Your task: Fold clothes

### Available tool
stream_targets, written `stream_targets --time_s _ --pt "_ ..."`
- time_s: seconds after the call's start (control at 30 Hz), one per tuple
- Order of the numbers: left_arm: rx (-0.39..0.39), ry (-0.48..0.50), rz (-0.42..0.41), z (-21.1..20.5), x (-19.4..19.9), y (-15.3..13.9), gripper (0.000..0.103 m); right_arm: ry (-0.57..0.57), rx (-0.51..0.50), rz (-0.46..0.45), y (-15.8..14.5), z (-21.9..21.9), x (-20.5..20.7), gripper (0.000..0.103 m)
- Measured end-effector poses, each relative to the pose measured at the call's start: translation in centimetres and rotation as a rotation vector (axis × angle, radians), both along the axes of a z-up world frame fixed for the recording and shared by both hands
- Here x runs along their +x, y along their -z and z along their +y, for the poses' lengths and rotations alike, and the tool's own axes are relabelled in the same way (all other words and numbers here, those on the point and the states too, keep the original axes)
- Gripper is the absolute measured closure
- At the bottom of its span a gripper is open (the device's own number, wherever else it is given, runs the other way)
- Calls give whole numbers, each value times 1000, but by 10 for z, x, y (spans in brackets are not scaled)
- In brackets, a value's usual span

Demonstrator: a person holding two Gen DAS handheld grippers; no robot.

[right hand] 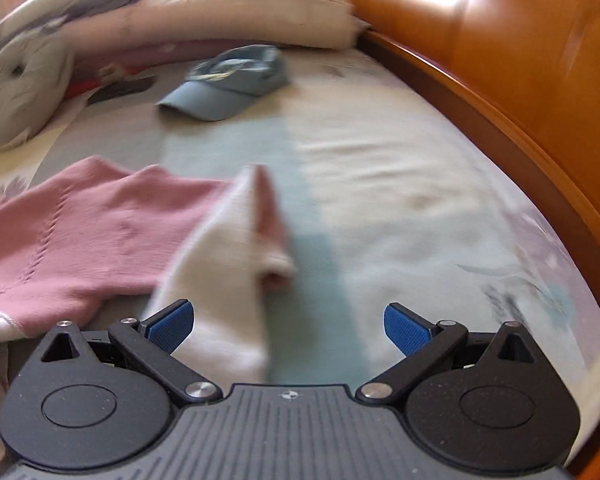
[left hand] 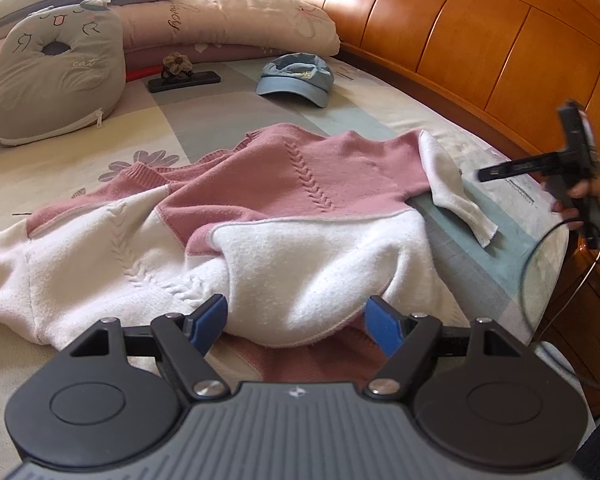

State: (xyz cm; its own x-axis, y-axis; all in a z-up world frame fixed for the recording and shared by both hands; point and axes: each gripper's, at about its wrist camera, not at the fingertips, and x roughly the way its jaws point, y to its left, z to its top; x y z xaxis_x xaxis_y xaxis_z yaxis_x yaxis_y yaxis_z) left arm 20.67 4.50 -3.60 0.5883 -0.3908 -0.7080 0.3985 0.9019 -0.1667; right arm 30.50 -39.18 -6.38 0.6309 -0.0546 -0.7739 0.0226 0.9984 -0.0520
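A pink and white knit sweater (left hand: 260,208) lies rumpled across the bed, its white lower part bunched toward me. My left gripper (left hand: 298,322) is open, its blue pads on either side of a white fold at the near edge. One white sleeve (left hand: 452,188) trails right across the sheet. In the left wrist view the right gripper (left hand: 540,166) hovers beyond that sleeve, held by a hand (left hand: 596,200). The blurred right wrist view shows my right gripper (right hand: 288,326) open just above the white sleeve (right hand: 228,280), with the sweater's pink body (right hand: 80,224) to the left.
A blue cap (left hand: 296,78) sits farther up the bed, near a dark phone (left hand: 184,80) with a scrunchie on it. A grey cat cushion (left hand: 56,72) and pillows (left hand: 228,20) line the back. The wooden headboard (left hand: 480,32) borders the right side.
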Motion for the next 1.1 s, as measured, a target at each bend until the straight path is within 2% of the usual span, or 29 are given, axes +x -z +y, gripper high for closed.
stream_targets --time_s 0.1,0.17,0.3,0.37,0.47,0.57,0.67,0.87,0.97,1.0,1.1 --pt "0 -3 3 -2 0 1 26 -68 -28 0 9 37 17 0" --pt "7 -8 6 -3 0 2 26 -52 -54 5 18 45 32 0" --pt "27 2 -1 -5 -1 2 26 16 -21 96 38 32 55 0" --pt "29 10 -3 -5 -2 3 26 45 5 110 37 15 50 0" --pt "30 16 -3 -6 -1 5 26 97 -115 101 32 -15 38 0" --pt "23 21 -5 -7 0 5 26 195 -225 89 25 -53 33 0" --pt "15 26 -8 -9 0 4 26 283 -264 58 12 -83 24 0" --pt "19 35 -8 -13 -2 3 26 150 -141 20 5 -68 4 0" --pt "24 32 -7 -13 -2 2 26 69 -231 68 27 -49 5 0" --pt "26 29 -7 -13 -3 2 26 64 -277 81 36 -46 6 0" --pt "36 15 -2 -11 -1 3 26 112 -279 60 41 -64 9 0"
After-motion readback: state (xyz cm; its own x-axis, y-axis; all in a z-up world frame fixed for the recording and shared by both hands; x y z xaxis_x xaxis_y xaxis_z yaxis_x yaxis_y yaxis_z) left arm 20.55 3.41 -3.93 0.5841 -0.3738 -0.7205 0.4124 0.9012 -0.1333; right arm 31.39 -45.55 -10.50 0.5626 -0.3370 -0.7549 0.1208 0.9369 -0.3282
